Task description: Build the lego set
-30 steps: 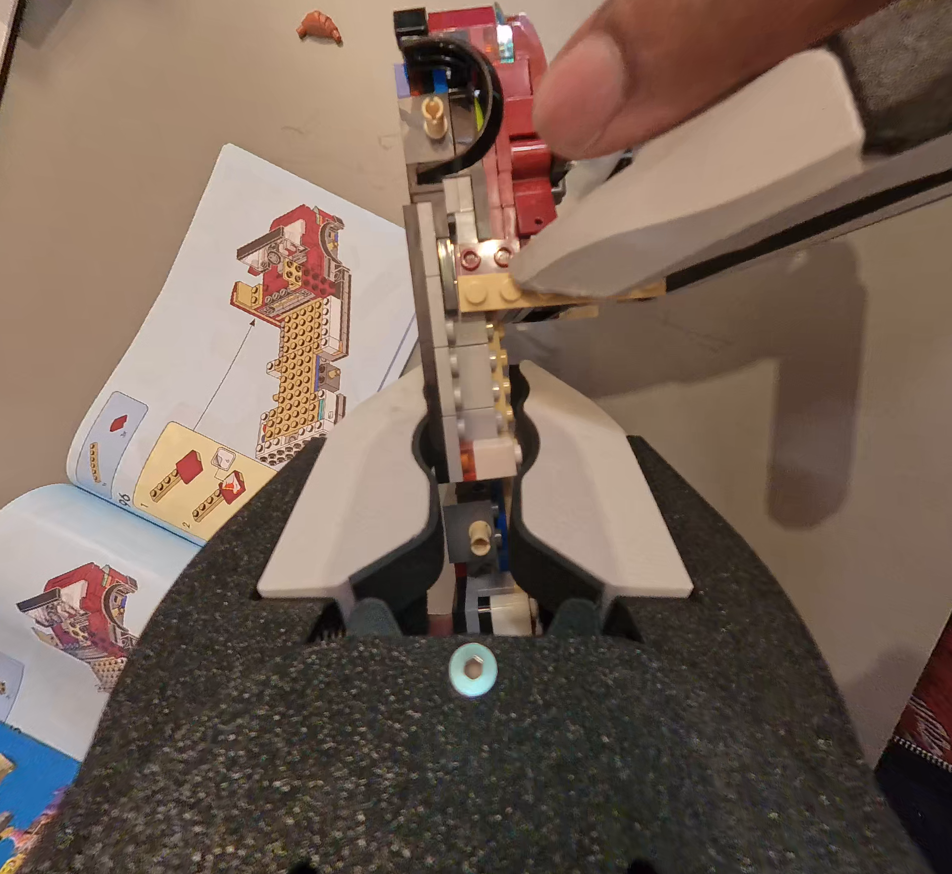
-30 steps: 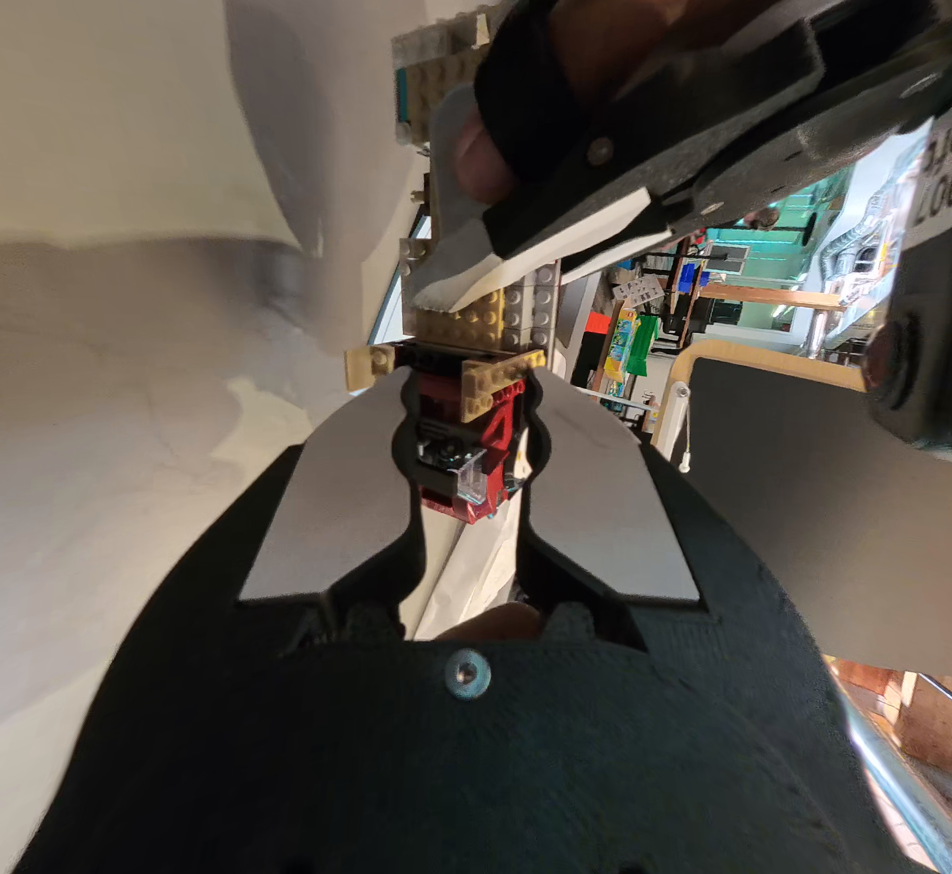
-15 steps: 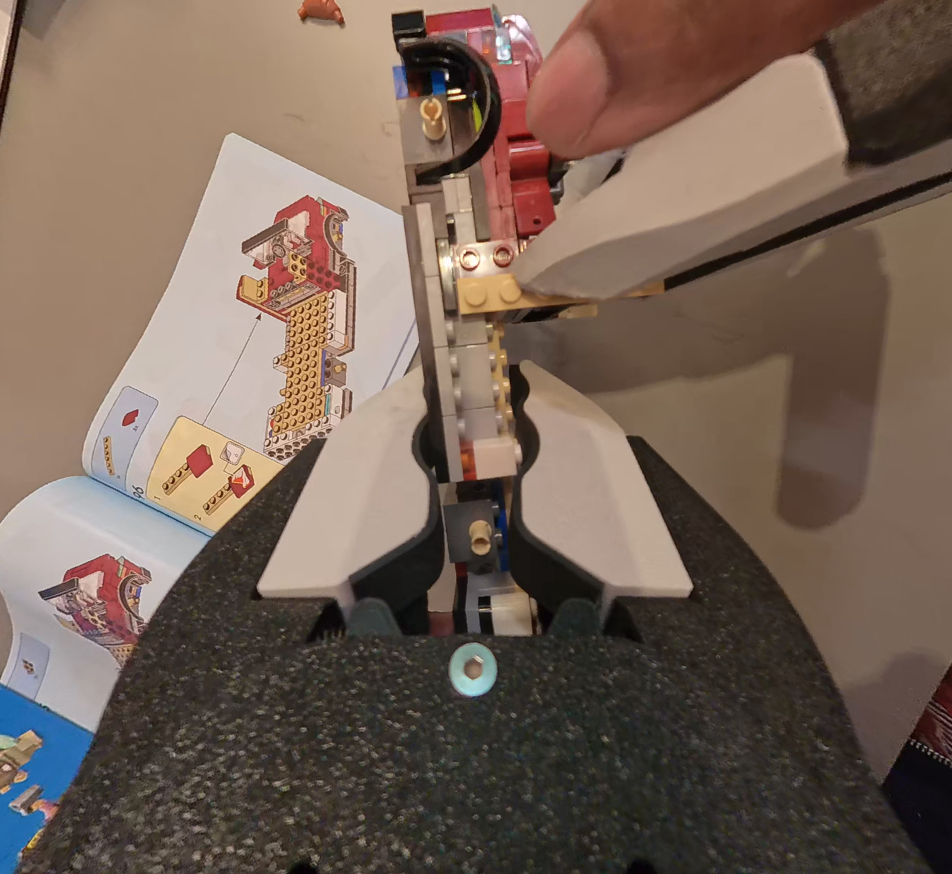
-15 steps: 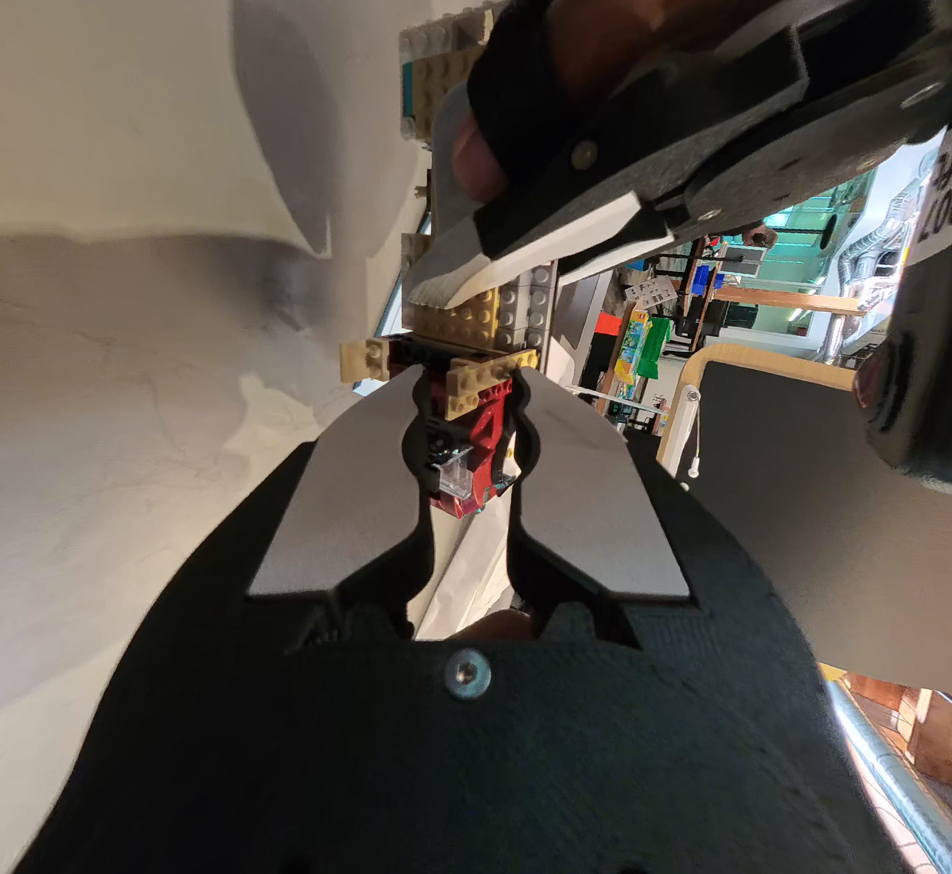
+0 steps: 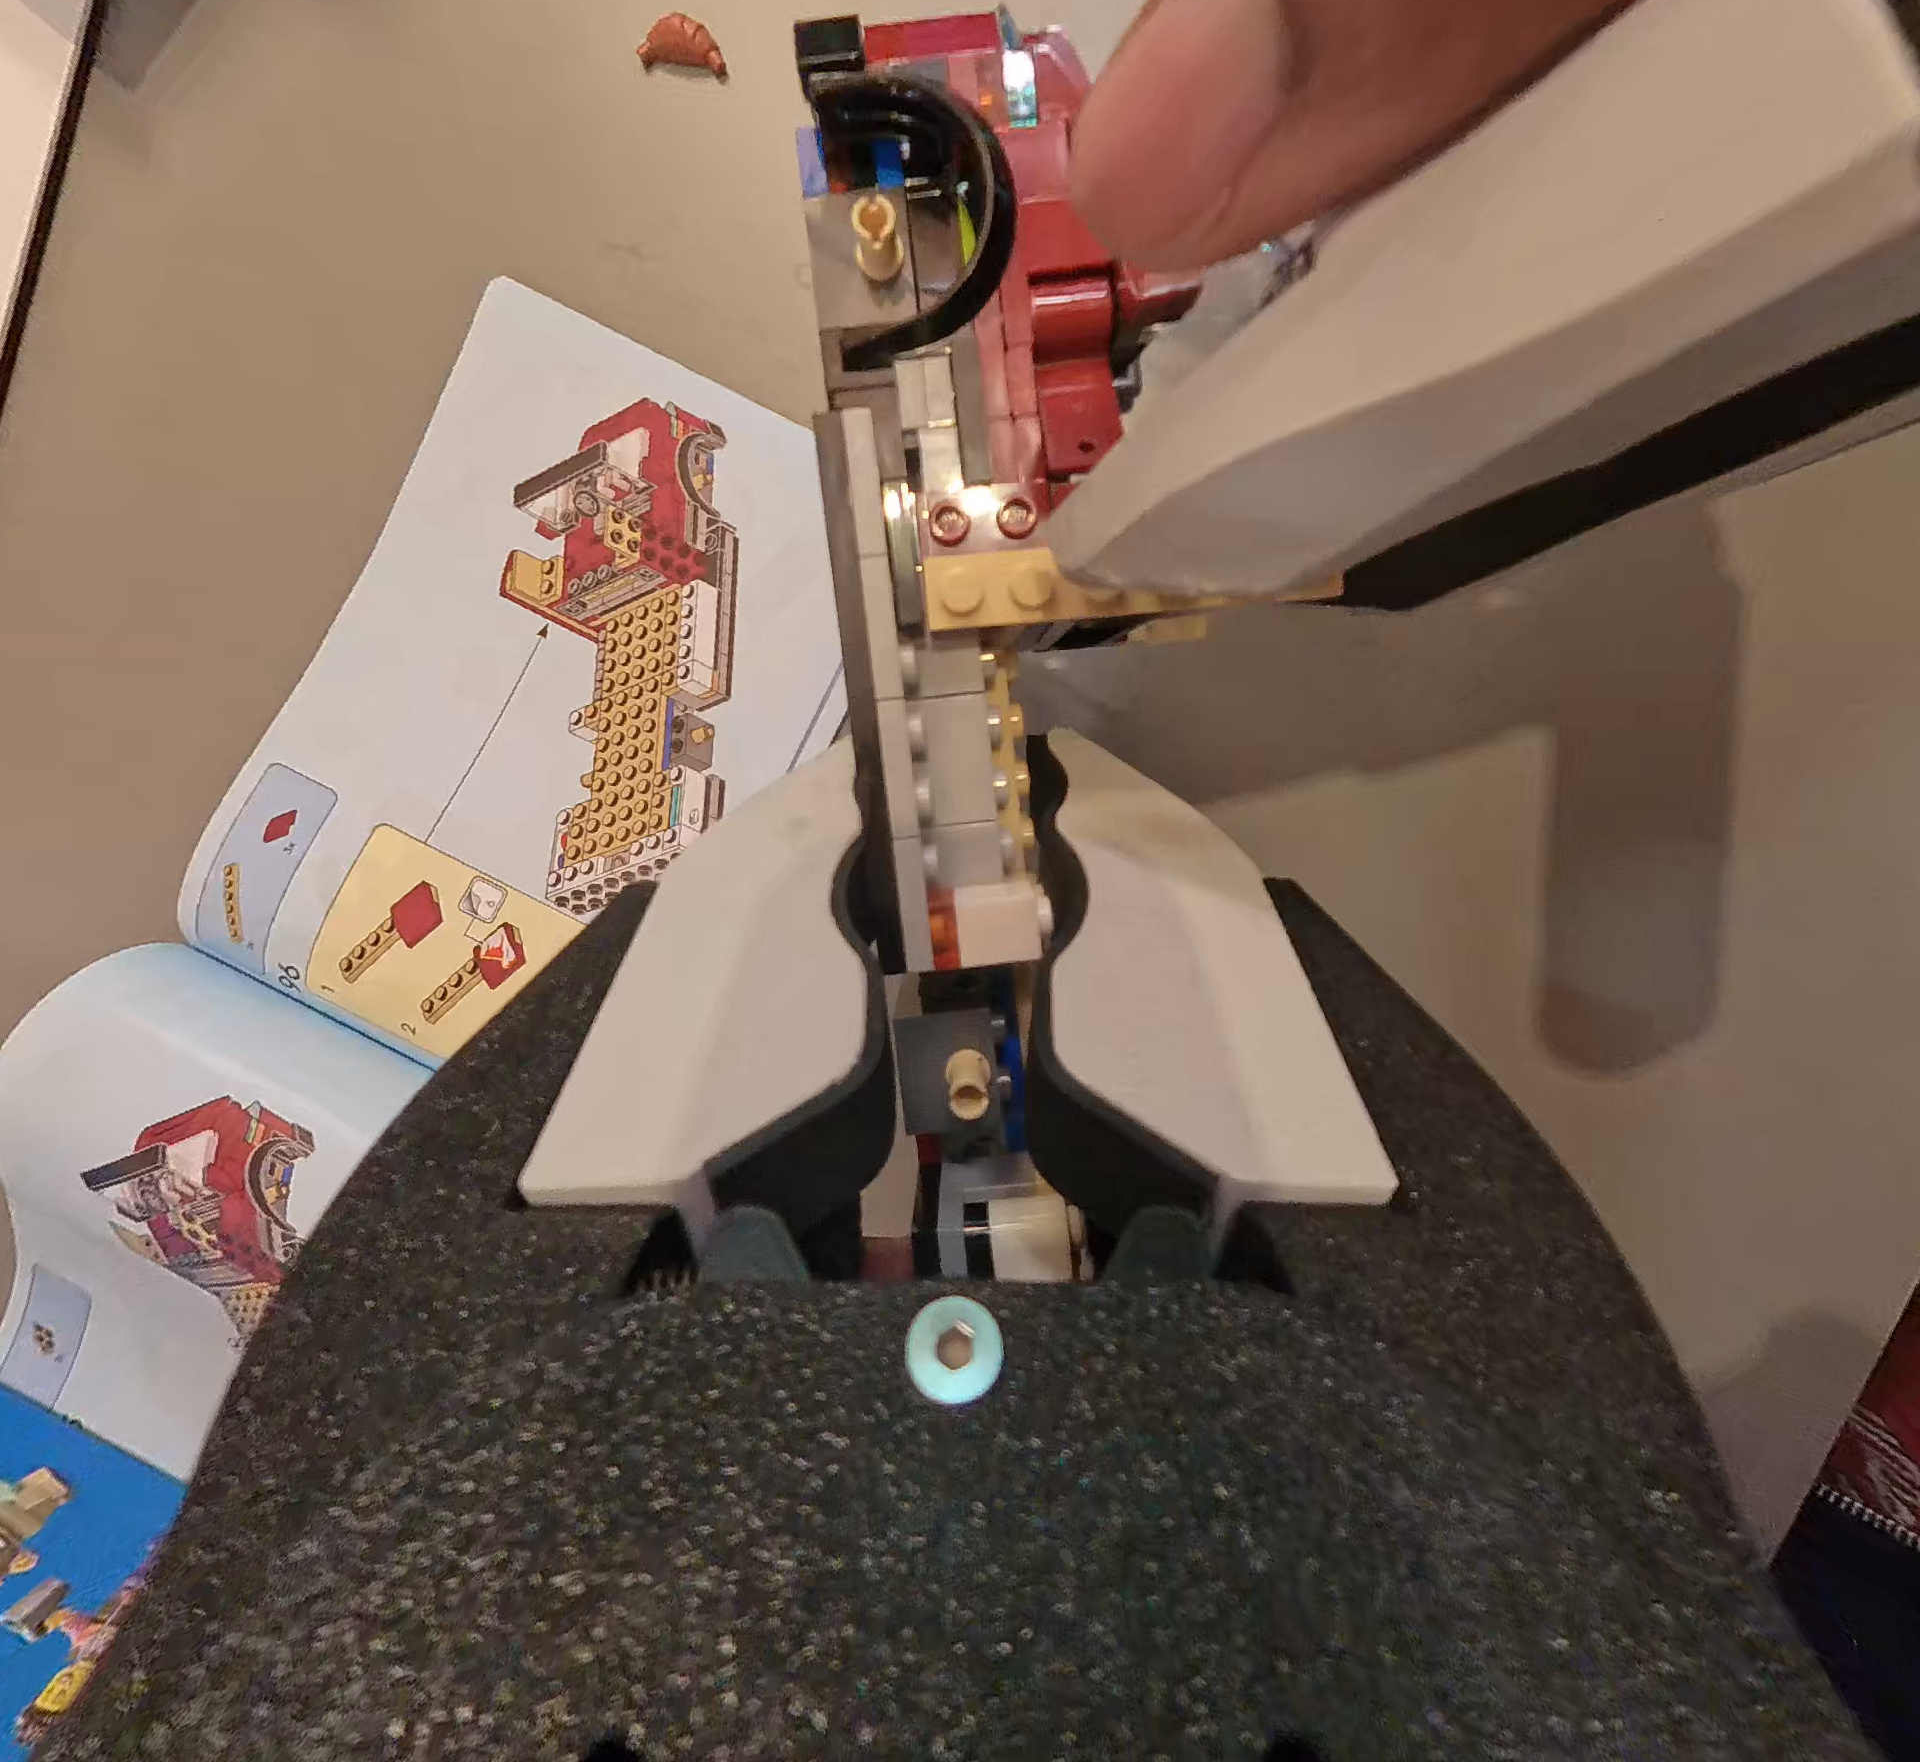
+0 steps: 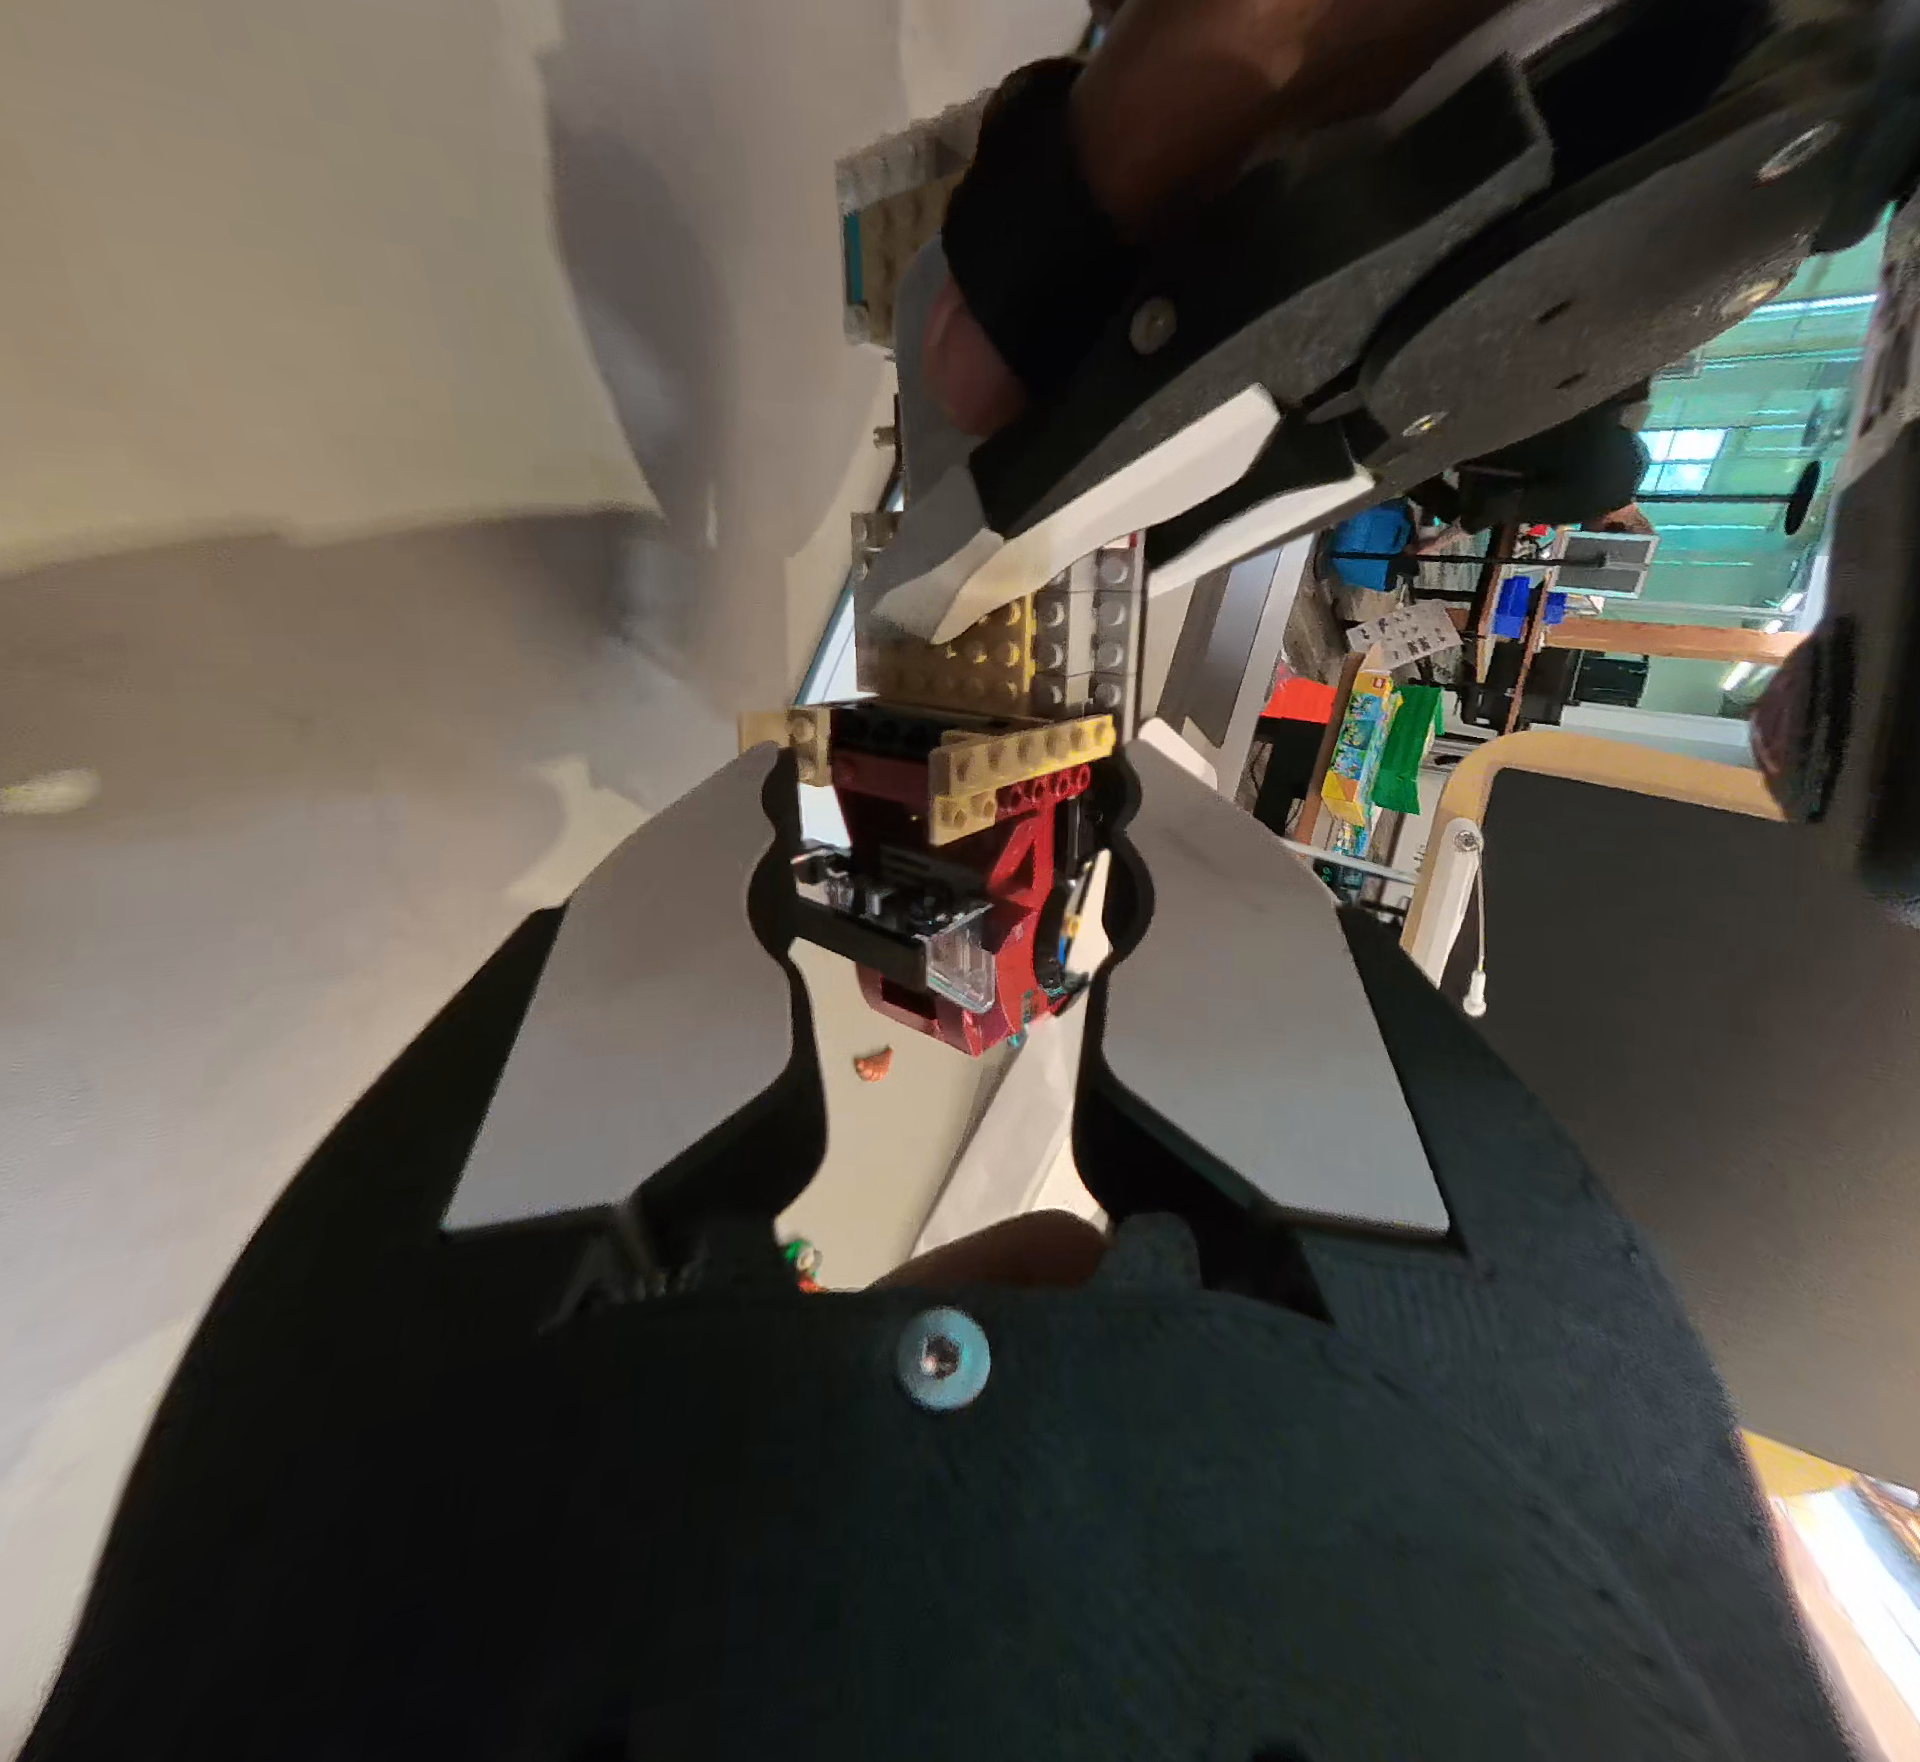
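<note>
Left claw (image 5: 951, 839) clamping brick model (image 5: 935, 465) — right apparently loose.

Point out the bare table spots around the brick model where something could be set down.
Free: the tan table between the small brown piece and the booklet, and the stretch right of the left claw, under the right claw, though shadowed. Crowded: lower left, covered by the booklet, and the middle, where the brick model and both claws meet.

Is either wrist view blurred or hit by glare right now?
Left wrist view: mostly sharp, a glare spot on the brick model, soft shadow on the table. Right wrist view: motion-smeared at left and on the other gripper's fingers, window background bright.
</note>
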Tool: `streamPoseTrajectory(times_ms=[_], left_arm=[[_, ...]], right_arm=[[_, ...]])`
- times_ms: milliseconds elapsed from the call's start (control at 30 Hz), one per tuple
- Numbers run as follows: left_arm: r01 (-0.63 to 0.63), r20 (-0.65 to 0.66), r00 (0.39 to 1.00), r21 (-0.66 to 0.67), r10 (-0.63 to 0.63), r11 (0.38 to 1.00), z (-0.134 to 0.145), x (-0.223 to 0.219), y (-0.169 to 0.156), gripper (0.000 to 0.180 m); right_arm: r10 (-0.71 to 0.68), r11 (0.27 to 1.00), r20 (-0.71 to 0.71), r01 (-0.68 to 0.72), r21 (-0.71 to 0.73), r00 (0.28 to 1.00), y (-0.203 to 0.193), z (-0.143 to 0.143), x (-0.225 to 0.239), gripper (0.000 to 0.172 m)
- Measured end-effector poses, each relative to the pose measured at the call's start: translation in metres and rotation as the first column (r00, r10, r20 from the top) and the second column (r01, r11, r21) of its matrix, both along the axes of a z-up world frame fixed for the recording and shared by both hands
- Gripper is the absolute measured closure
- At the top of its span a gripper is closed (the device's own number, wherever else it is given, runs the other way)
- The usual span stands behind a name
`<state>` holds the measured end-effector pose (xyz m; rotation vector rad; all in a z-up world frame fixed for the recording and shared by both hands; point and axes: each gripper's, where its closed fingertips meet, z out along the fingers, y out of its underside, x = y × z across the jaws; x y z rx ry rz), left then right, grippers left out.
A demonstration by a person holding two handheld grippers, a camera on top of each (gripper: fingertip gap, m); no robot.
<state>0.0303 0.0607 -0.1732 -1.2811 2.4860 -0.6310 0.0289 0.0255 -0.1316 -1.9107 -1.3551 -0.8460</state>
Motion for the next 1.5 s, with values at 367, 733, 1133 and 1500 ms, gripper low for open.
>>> streamPoseTrajectory(times_ms=[367,733,1133,1500], left_arm=[[0.007,0.009,1.0,0.005,-0.007,1.0,0.004,-0.002,-0.001,0.155],[0.008,0.009,1.0,0.028,-0.008,1.0,0.002,-0.001,-0.002,0.155],[0.006,0.001,1.0,0.007,-0.006,1.0,0.0,-0.001,-0.001,0.155],[0.0,0.024,1.0,0.006,0.0,1.0,0.002,0.001,-0.001,0.155]], right_arm=[[0.014,0.999,0.065,-0.012,-0.037,0.998,0.007,-0.005,0.008,0.11],[0.025,1.0,0.179,-0.023,-0.017,0.983,0.007,-0.007,0.012,0.117],[-0.006,1.0,0.143,0.01,-0.026,0.99,0.006,-0.008,0.013,0.116],[0.007,1.0,0.06,-0.007,-0.004,0.998,-0.002,-0.002,0.003,0.113]])
